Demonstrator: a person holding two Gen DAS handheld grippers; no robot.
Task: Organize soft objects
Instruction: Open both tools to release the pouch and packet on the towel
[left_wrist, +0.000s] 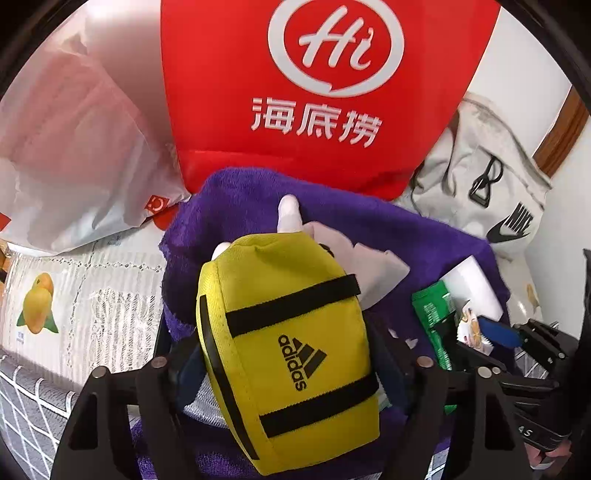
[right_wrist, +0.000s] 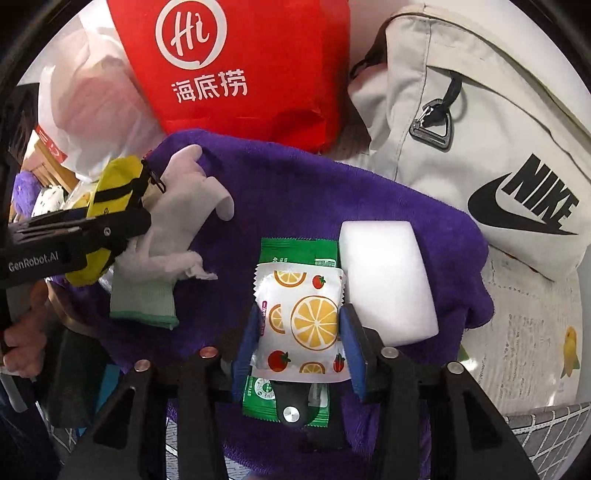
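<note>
On the purple towel (right_wrist: 295, 192), a fruit-print packet (right_wrist: 301, 317) is squeezed by the right gripper (right_wrist: 301, 343) (a green packet (right_wrist: 295, 251) lies under it). A yellow pouch (left_wrist: 288, 350) is clamped by the left gripper (left_wrist: 288, 373).

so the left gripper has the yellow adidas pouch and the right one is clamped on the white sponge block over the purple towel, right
Not quite. The right gripper is clamped on the lemon-print packet, not the white sponge block, which lies free just beside it on the purple towel, as the right wrist view shows. The left gripper does hold the yellow adidas pouch.
</note>
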